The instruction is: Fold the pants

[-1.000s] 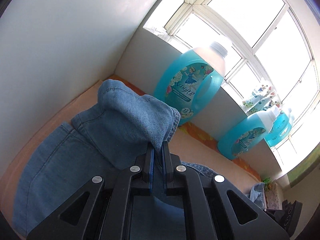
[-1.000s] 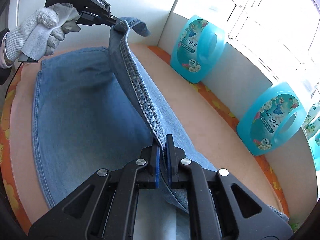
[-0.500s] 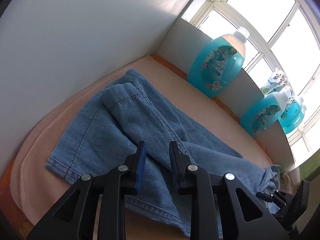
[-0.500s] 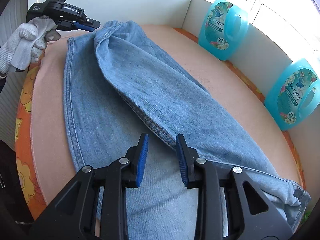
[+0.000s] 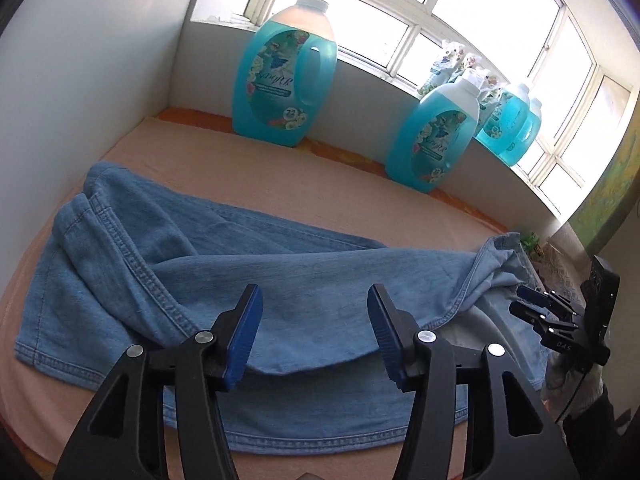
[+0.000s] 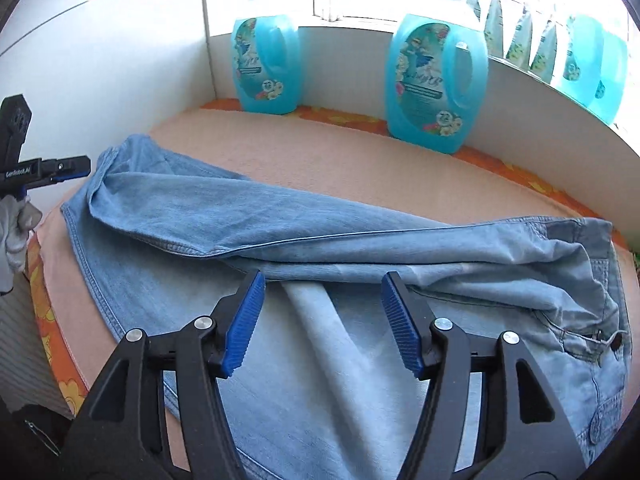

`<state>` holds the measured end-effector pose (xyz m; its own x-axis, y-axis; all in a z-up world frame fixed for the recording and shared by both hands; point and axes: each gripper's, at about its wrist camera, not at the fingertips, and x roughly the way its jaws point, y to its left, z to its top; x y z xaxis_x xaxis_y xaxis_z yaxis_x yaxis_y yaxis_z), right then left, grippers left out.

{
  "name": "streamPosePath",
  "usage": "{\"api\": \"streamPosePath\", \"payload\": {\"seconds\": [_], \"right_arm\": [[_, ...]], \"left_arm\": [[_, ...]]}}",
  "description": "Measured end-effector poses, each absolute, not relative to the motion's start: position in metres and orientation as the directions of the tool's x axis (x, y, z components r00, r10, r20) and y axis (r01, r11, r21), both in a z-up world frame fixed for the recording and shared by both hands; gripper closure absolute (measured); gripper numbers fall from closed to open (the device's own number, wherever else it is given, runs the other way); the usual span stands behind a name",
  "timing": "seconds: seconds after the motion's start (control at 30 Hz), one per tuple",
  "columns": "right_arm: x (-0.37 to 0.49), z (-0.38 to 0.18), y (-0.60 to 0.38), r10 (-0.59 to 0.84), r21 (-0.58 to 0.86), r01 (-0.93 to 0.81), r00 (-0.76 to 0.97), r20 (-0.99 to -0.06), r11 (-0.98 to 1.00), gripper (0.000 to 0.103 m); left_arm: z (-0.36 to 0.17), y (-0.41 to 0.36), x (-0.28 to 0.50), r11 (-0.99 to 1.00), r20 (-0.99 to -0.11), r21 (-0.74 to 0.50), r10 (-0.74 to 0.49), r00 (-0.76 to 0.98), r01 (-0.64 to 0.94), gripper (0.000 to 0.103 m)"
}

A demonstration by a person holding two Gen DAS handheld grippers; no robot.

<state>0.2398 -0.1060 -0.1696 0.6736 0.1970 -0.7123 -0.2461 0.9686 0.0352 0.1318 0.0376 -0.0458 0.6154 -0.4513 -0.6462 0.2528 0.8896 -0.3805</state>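
Pants [image 6: 280, 216] lie on the table [image 6: 320, 148], one leg laid crookedly over the other. Both claws, left [image 5: 316, 334] and right [image 6: 322, 320], hover wide and empty; folding now could trap that skewed overlap.

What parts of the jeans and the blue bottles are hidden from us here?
- Jeans underside: both views, hidden by the folded-over leg.
- Waistband end: right wrist view, cut off by the picture's right edge.
- Near hem: both views, behind the left gripper and right gripper.
- Bottle label words: both views, too small and blurred.
- Farthest bottles: washed out by window glare.
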Motion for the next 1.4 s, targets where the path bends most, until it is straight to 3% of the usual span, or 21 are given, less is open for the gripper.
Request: {"api": "streamPosePath", "payload": {"seconds": [0.33, 0.7, 1.13, 1.33, 1.4], "right_arm": [[0.244, -0.153, -0.203, 0.044, 0.091, 0.031, 0.698, -0.715, 0.995, 0.034], [0.34, -0.163, -0.274, 0.089, 0.275, 0.244, 0.576, -0.813, 0.93, 0.033], [0.44, -0.21, -0.276, -0.107, 0.054, 0.409, 0.359, -0.927, 0.911, 0.033], [0.452, -0.232, -0.268, -0.222, -0.083, 0.422, 0.293, -0.93, 0.903, 0.033], [0.451, -0.235, -0.268, -0.224, -0.087, 0.421, 0.29, -0.93, 0.903, 0.034]], "left_arm": [[-0.055, -0.061, 0.136, 0.796, -0.669, -0.392, -0.591, 0.451, 0.461, 0.049], [-0.08, -0.138, 0.139, 0.74, -0.759, -0.268, -0.557, 0.338, 0.617, 0.049], [-0.096, -0.151, 0.147, 0.727, -0.79, -0.2, -0.516, 0.331, 0.658, 0.05], [-0.1, -0.15, 0.145, 0.721, -0.796, -0.16, -0.498, 0.344, 0.674, 0.065], [-0.101, -0.148, 0.145, 0.721, -0.797, -0.141, -0.49, 0.354, 0.679, 0.075]]}}
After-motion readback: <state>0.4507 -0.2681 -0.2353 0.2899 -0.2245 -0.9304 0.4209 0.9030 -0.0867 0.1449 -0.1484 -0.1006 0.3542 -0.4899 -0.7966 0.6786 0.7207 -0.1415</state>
